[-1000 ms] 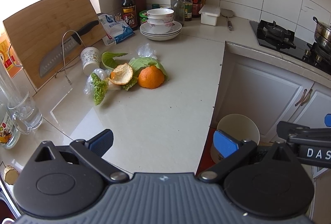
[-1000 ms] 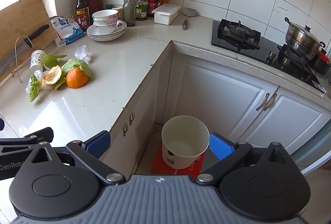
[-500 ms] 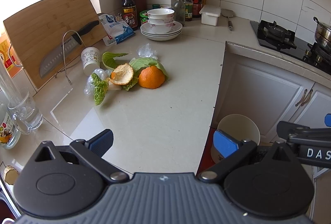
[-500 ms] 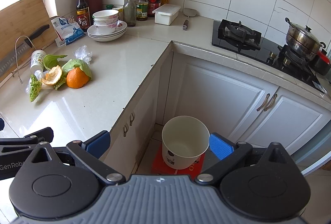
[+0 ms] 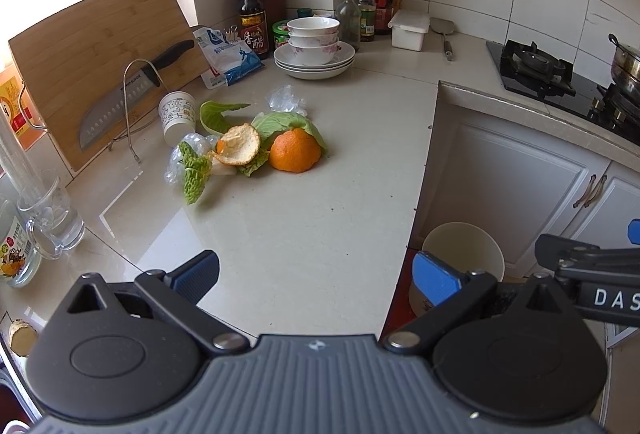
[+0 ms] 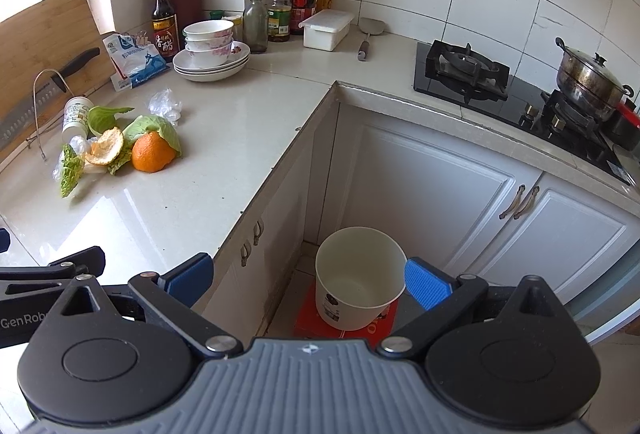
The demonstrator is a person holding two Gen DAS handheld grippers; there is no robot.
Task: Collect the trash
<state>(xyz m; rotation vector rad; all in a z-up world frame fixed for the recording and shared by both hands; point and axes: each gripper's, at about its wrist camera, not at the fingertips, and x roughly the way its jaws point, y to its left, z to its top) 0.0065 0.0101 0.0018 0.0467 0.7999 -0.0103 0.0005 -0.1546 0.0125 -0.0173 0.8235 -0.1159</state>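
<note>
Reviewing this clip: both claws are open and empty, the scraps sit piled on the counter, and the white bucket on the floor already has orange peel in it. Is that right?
Not quite. The right wrist view looks straight into the white bucket and it is empty; the orange peel lies with the scraps on the counter. The rest holds: left claw and right claw are open and empty.

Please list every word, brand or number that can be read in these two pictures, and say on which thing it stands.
"DAS": on the right tool's arm, cut off at the picture's edge.
"GenRob": on the left tool's arm, also cut off.
Dark sauce bottle: large Chinese characters, too blurred to read surely.
Blue and white bag, paper cup, jar, white bucket: print too small.
</note>
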